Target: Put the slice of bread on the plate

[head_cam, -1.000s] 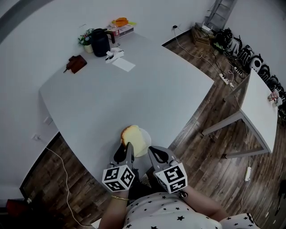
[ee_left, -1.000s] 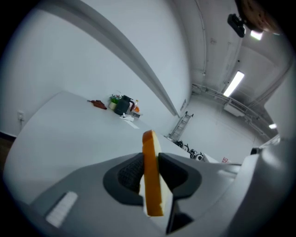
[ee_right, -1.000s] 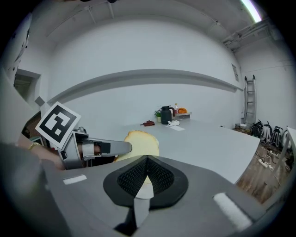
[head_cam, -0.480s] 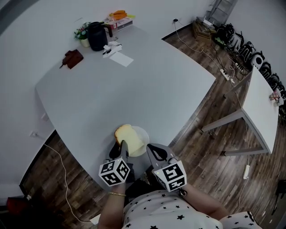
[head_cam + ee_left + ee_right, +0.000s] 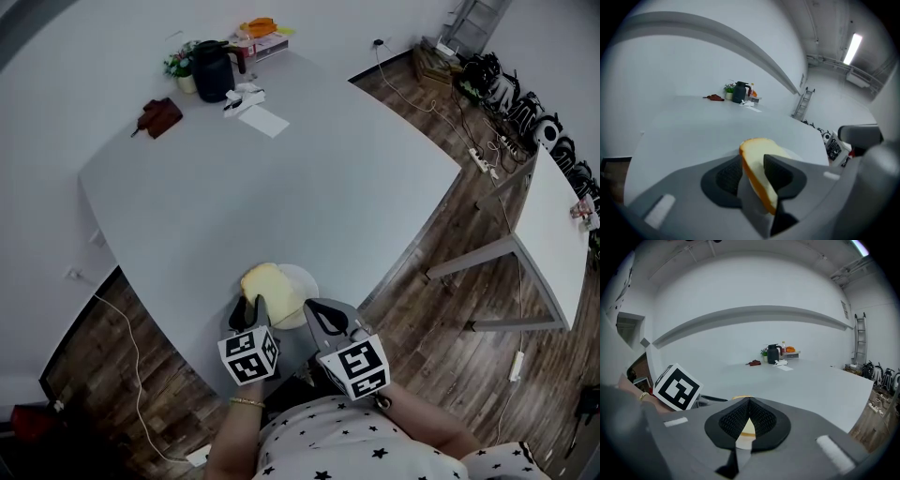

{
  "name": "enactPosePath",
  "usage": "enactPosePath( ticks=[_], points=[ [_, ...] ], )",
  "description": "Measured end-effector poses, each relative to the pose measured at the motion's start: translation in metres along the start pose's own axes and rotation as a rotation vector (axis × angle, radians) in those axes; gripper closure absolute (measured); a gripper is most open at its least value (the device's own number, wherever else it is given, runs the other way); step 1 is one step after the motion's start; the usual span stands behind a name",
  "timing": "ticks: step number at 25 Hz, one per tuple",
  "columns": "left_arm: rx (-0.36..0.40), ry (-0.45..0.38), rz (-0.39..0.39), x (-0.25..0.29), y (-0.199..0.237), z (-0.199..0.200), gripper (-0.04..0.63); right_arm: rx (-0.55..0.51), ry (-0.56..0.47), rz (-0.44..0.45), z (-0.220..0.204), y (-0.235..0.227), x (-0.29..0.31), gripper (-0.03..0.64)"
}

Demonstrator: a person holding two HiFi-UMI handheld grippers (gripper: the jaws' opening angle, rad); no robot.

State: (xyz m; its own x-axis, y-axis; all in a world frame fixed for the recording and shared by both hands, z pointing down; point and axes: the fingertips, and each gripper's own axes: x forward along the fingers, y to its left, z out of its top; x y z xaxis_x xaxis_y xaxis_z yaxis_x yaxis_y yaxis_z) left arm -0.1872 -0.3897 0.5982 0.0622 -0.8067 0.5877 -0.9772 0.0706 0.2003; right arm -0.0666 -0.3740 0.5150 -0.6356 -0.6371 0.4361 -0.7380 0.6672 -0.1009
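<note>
A slice of bread (image 5: 269,285) with a tan crust lies tilted over the left edge of a small white plate (image 5: 305,279) near the table's front edge. My left gripper (image 5: 253,307) reaches it from the near side, and its jaws are opening. In the left gripper view the bread (image 5: 757,157) stands on edge between the jaws of that gripper (image 5: 752,168), with a gap beside the left pad. My right gripper (image 5: 315,311) hovers just right of the plate, its tips together and nothing held. Through its jaws (image 5: 749,401) I glimpse the bread (image 5: 747,428).
At the far end of the grey table (image 5: 281,178) stand a black kettle (image 5: 214,70), a small potted plant (image 5: 180,67), a brown pouch (image 5: 159,116), papers (image 5: 262,120) and a box with orange items (image 5: 258,33). Wooden floor and a second table (image 5: 553,234) lie to the right.
The left gripper has sunk toward the table with the bread, bringing the slice down onto the plate's left edge, and its jaws have widened. The right gripper has stayed put.
</note>
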Motion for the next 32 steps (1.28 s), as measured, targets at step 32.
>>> enactPosePath(
  ticks=[32],
  points=[
    [0.045,-0.183,-0.115,-0.109,-0.039,0.05,0.587,-0.067,-0.074,0.06,0.016,0.044,-0.015,0.618]
  ],
)
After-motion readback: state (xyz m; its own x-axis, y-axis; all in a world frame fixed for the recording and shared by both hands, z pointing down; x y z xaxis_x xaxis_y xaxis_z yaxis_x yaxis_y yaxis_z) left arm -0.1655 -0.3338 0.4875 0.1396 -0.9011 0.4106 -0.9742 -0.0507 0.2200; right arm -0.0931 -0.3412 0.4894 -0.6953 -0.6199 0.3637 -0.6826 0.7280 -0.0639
